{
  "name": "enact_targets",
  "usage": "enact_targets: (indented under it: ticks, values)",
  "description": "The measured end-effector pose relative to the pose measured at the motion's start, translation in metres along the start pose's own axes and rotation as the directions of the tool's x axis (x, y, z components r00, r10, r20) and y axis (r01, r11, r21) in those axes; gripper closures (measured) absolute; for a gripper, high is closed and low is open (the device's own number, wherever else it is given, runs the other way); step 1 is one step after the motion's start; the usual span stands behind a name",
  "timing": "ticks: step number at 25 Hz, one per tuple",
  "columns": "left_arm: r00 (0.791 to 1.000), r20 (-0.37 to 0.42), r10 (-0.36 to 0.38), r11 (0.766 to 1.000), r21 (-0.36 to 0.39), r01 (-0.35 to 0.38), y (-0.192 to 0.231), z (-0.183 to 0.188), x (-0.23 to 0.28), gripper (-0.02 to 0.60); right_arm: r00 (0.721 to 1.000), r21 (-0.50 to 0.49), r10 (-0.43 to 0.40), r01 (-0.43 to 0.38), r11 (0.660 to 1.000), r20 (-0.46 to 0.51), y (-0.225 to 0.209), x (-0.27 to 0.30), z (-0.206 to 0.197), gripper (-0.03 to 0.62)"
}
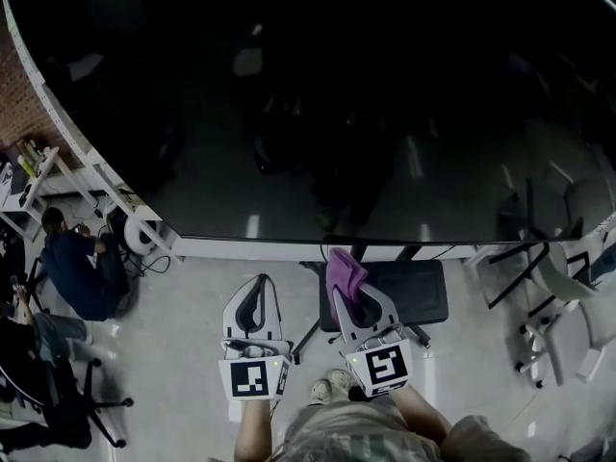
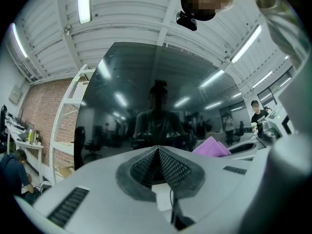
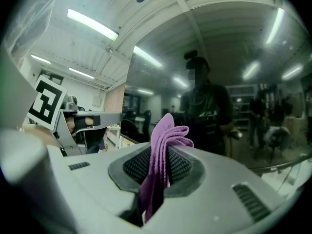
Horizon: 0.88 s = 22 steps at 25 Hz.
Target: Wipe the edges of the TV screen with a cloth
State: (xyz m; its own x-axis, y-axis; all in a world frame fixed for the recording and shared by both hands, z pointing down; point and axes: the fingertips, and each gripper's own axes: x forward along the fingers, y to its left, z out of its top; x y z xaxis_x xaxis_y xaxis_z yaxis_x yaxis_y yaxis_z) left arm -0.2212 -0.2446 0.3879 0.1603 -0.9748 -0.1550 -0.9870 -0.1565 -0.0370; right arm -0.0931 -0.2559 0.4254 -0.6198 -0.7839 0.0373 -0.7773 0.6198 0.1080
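Below the TV screen's bottom edge, your right gripper has its jaws clamped on a folded purple cloth. The fabric sticks up past the tips, close to the white lower frame; whether it touches there can't be made out. Just beside it, your left gripper holds nothing, its jaws pressed together, pointing at the dark glass.

The grey floor carries a black stand (below the screen) and a wheeled chair at left.
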Motion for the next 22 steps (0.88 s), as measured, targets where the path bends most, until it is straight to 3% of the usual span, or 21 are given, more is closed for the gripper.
enact_targets:
  ticks: [5,13,18,22]
  values:
    - [0.996,-0.021,0.092,0.996,0.021,-0.092,0.052,-0.01,-0.017,0.566,0.993,0.0,0.12,-0.12,0.993,-0.022,0.045,0.047,-0.01,0.531]
    - [0.974,-0.051,0.223,0.973,0.071,-0.219,0.125,-0.027,-0.054,0.566,0.956,0.033,0.293,-0.292,0.956,-0.03,0.141,0.126,-0.049,0.531]
    - [0.936,-0.077,0.343,0.939,0.034,-0.341,0.161,-0.053,-0.078,0.566,0.941,0.058,0.337,-0.334,0.941,-0.041,0.189,0.183,-0.074,0.531]
    - [0.901,-0.145,0.41,0.912,0.046,-0.408,0.183,-0.085,-0.11,0.566,0.952,0.153,0.306,-0.302,0.941,-0.005,0.214,0.226,-0.091,0.531]
